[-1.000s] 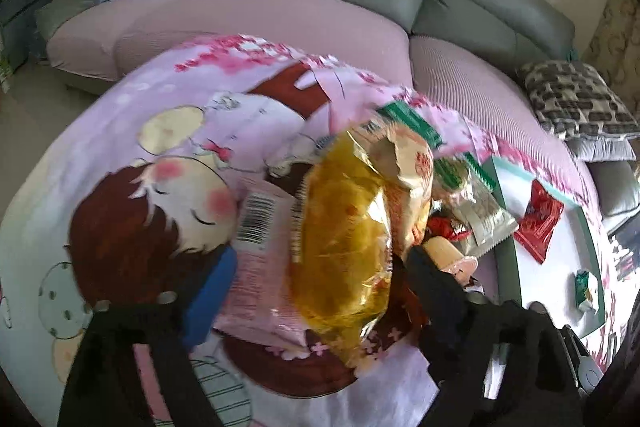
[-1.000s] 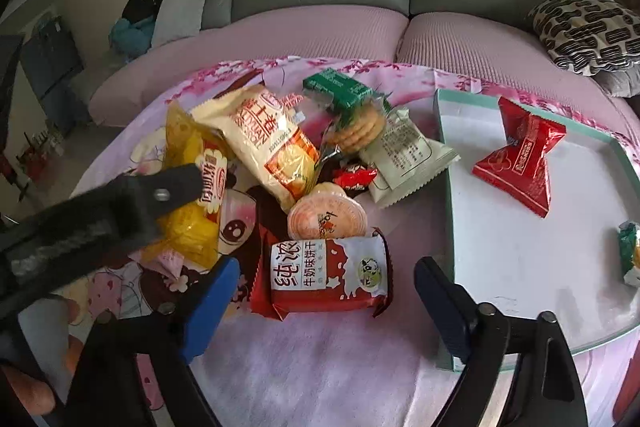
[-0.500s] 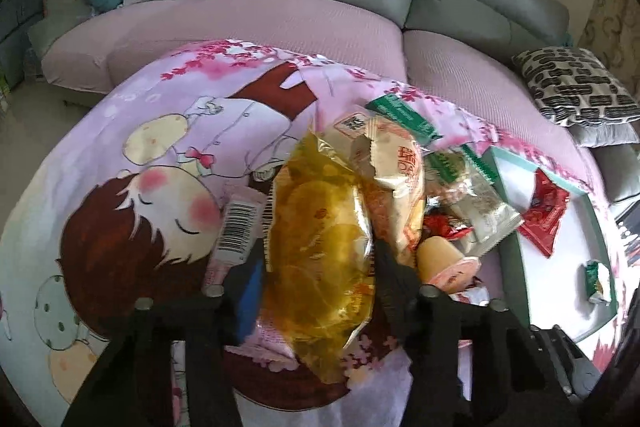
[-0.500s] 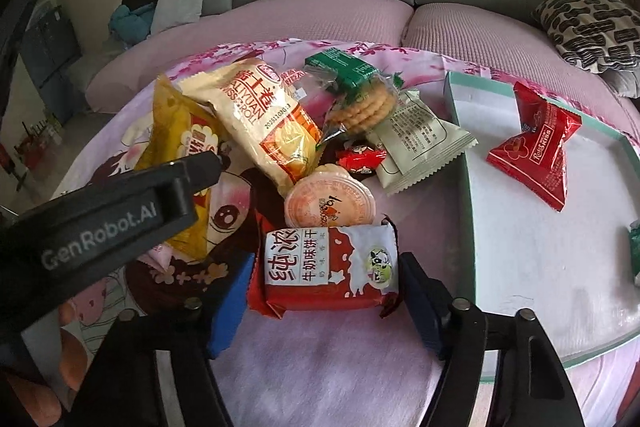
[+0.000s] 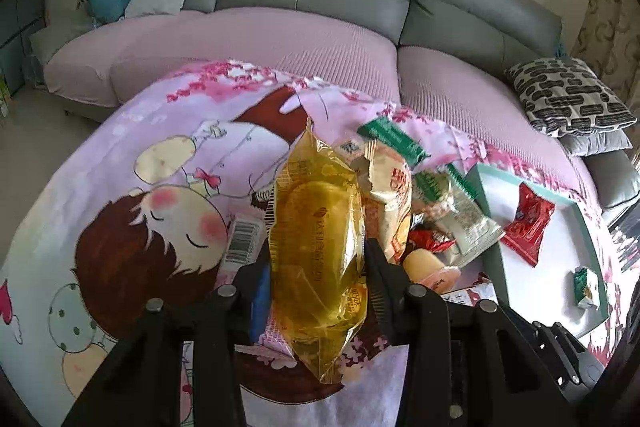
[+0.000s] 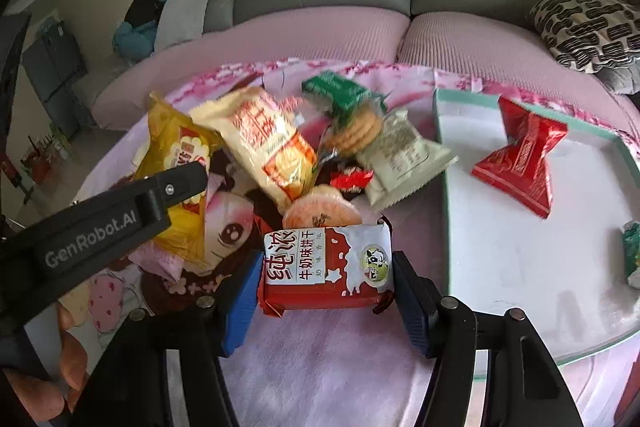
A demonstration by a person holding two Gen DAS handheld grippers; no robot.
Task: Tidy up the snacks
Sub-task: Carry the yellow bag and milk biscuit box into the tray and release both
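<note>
A yellow see-through snack bag (image 5: 316, 219) stands between the fingers of my left gripper (image 5: 318, 255). Its jaws are closing and both pads press the bag's sides. The right wrist view shows the same bag (image 6: 172, 147) behind a left finger (image 6: 176, 187). My right gripper (image 6: 324, 279) has its jaws closing on a red and white biscuit packet (image 6: 324, 267), with both pads against the packet's ends. Behind it lie a jelly cup (image 6: 320, 211), a cream and orange bag (image 6: 268, 139) and a cracker pack (image 6: 356, 131). A white tray (image 6: 520, 267) with a teal rim holds a red packet (image 6: 524, 155).
A cartoon blanket (image 5: 160, 187) covers the table. A pink barcoded packet (image 5: 244, 239) lies under the yellow bag. A small green packet (image 6: 632, 251) sits at the tray's right edge. A grey and pink sofa (image 5: 320, 39) curves behind. A person's hand (image 6: 72, 359) shows at bottom left.
Both grippers went from wide open to closed in. The left fingers came against the yellow bag. The right gripper moved up to the red and white packet and its pads met the ends.
</note>
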